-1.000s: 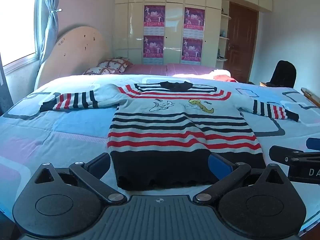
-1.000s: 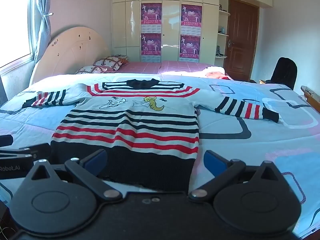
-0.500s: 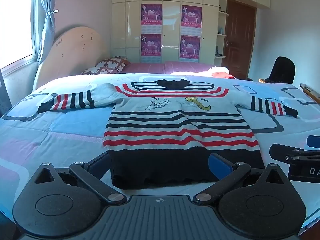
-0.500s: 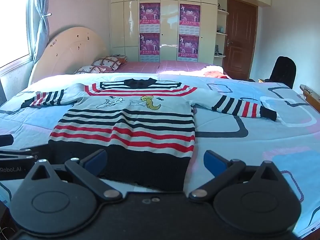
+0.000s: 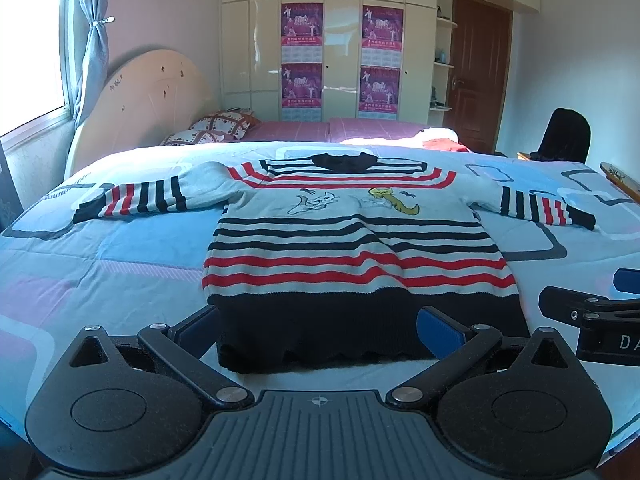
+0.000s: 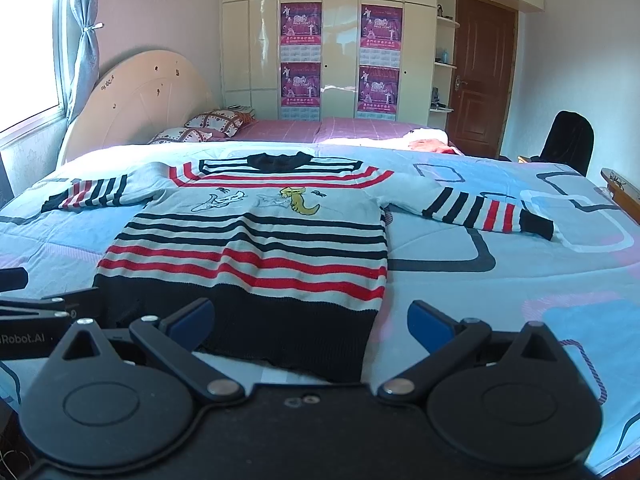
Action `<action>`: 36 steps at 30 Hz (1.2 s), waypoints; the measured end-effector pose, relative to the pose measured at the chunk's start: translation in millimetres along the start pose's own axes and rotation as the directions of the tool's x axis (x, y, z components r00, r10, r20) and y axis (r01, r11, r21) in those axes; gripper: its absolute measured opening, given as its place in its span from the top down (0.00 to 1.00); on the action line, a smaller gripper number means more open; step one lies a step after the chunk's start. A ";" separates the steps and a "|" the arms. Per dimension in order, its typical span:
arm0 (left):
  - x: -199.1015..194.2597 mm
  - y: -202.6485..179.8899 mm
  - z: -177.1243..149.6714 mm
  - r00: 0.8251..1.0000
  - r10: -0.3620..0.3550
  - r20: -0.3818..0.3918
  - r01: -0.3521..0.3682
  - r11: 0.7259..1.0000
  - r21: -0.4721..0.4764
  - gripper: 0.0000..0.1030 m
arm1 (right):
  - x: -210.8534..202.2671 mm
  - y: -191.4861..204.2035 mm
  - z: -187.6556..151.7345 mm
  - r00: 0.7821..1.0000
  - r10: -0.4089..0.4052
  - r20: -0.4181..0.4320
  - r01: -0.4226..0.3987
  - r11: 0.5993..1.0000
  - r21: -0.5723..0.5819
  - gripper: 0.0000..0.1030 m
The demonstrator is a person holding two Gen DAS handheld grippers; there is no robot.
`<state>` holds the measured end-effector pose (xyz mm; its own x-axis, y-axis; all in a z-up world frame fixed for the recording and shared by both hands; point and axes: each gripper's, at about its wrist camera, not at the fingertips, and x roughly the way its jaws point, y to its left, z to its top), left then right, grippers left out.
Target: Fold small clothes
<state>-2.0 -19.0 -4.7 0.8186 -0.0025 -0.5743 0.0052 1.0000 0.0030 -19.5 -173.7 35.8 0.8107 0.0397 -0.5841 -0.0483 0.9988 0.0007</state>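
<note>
1. The striped sweater (image 5: 352, 248) lay flat and face up on the bed (image 5: 100, 264), spread over a pale blue quilt, with both sleeves stretched out to the sides.
2. Its long axis ran from the dark hem band (image 5: 360, 328), nearest the cameras, away to the dark collar (image 5: 344, 160) at the far end; the collar pointed toward the wardrobe wall. The sleeves lay crosswise to that axis.
3. The left tongs (image 5: 320, 328) stood wide open and held nothing; their blue pads straddled the left part of the hem, just short of the cloth.
4. The right tongs (image 6: 312, 320) were likewise spread wide and empty, placed before the right corner of the hem (image 6: 352, 360). Whether either pair touched the fabric could not be told.
5. Handling, as a judgement: the garment appeared to be a soft, light knit. It would likely drape and sag when lifted, stretch somewhat under pull, and cling to the quilt rather than slide.
6. Where to hold, as a judgement: the thick ribbed edges offered the firmest purchase, namely the hem corners, the cuff of the left sleeve (image 5: 86, 212) and the cuff of the right sleeve (image 6: 536, 224). A pinch through both layers at an edge would keep front and back together.
7. Folding had not begun: no part of the sweater was turned over.
</note>
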 end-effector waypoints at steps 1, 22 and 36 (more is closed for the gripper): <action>-0.2 0.1 -0.3 1.000 0.000 0.000 0.000 1.000 0.000 0.00 | 0.2 -0.7 -0.5 1.000 0.001 0.000 -0.001 1.000 0.000 0.00; 2.3 6.3 -2.2 1.000 0.011 -0.012 -0.011 1.000 -0.007 0.00 | 0.0 3.7 0.4 1.000 0.003 -0.004 -0.003 1.000 -0.005 0.00; 3.9 9.0 -4.0 1.000 0.013 -0.018 -0.013 1.000 -0.009 0.00 | 1.4 7.3 0.7 1.000 0.004 -0.005 -0.004 1.000 -0.010 0.00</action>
<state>-1.0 -10.0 -10.2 0.8084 0.0102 -0.5886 -0.0107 0.9999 0.0027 -18.3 -166.4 35.5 0.8076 0.0435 -0.5881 -0.0572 0.9984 -0.0047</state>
